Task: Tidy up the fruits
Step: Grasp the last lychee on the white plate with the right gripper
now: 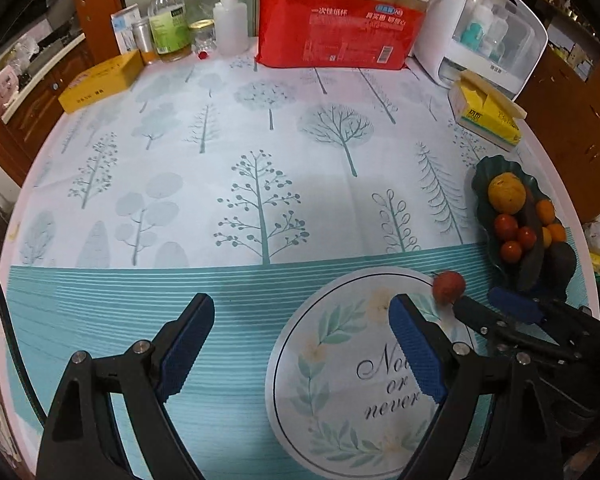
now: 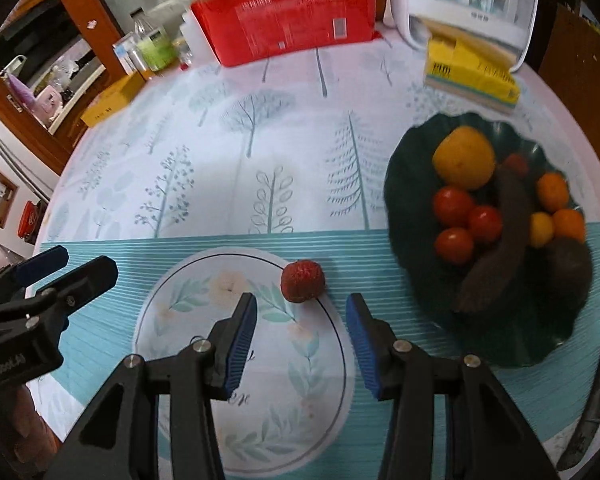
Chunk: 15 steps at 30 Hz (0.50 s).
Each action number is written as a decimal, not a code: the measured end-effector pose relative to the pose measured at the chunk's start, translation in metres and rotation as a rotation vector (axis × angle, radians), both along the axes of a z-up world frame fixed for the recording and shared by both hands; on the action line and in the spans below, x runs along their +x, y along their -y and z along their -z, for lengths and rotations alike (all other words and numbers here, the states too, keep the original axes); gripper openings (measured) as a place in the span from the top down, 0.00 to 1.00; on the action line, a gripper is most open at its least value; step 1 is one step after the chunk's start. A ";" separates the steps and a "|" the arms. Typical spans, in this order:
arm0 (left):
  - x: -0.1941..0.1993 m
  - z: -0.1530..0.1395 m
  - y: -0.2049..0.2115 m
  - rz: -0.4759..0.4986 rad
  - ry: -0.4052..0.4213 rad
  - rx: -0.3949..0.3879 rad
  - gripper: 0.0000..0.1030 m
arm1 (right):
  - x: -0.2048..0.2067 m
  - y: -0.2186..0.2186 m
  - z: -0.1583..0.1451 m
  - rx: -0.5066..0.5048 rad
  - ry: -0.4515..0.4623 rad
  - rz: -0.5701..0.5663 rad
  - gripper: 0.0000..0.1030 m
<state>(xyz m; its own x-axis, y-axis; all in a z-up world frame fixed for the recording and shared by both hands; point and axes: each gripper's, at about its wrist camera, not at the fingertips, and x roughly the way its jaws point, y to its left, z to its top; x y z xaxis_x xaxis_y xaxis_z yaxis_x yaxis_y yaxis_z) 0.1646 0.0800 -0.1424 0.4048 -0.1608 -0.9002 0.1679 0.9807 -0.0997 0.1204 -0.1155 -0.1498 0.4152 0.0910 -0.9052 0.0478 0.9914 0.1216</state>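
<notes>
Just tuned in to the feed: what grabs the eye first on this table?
A lone red fruit lies on the tablecloth at the edge of the printed floral circle, just ahead of the open right gripper. To its right, a dark green dish holds tomatoes and orange and yellow fruit. A red pack of paper cups stands at the far edge.

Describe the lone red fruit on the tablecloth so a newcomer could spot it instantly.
Find the dark green scalloped plate of fruit on the tree-print tablecloth. Beside it is a printed white circle with leaves. The rough-skinned red fruit sits on that circle's rim, alone on the cloth, unlike the smooth tomatoes piled in the plate.
</notes>
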 end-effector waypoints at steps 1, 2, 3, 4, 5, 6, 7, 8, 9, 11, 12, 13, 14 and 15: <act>0.002 0.003 0.000 0.001 -0.003 -0.005 0.14 | 0.003 -0.001 0.005 0.000 -0.004 0.007 0.54; 0.004 0.008 0.000 0.001 -0.007 -0.011 0.14 | 0.005 -0.002 0.008 0.001 -0.005 0.011 0.54; 0.006 0.012 0.000 -0.001 -0.012 -0.016 0.14 | 0.008 -0.003 0.010 -0.002 -0.008 0.012 0.54; 0.008 0.014 0.000 -0.003 -0.016 -0.019 0.14 | 0.011 -0.004 0.014 -0.009 -0.013 0.015 0.54; 0.010 0.019 0.000 -0.006 -0.022 -0.026 0.14 | 0.012 -0.004 0.017 -0.013 -0.016 0.016 0.54; 0.012 0.022 -0.001 -0.008 -0.027 -0.030 0.14 | 0.014 -0.005 0.020 -0.015 -0.019 0.017 0.54; 0.012 0.024 0.000 -0.009 -0.030 -0.032 0.14 | 0.015 -0.005 0.022 -0.017 -0.021 0.017 0.54; 0.014 0.026 0.001 -0.010 -0.035 -0.034 0.14 | 0.016 -0.005 0.025 -0.017 -0.025 0.018 0.54; 0.014 0.029 0.001 -0.011 -0.041 -0.035 0.14 | 0.017 -0.005 0.028 -0.017 -0.029 0.018 0.55; 0.015 0.032 0.004 -0.012 -0.047 -0.036 0.14 | 0.018 -0.004 0.031 -0.021 -0.029 0.021 0.56; 0.014 0.033 0.005 -0.012 -0.050 -0.035 0.14 | 0.018 -0.004 0.033 -0.024 -0.027 0.021 0.59; 0.014 0.034 0.006 -0.012 -0.051 -0.033 0.14 | 0.019 -0.003 0.034 -0.025 -0.027 0.019 0.61; 0.013 0.035 0.006 -0.013 -0.052 -0.031 0.14 | 0.019 -0.003 0.035 -0.029 -0.021 0.018 0.64; 0.013 0.035 0.007 -0.015 -0.053 -0.030 0.14 | 0.020 -0.003 0.034 -0.032 -0.015 0.014 0.66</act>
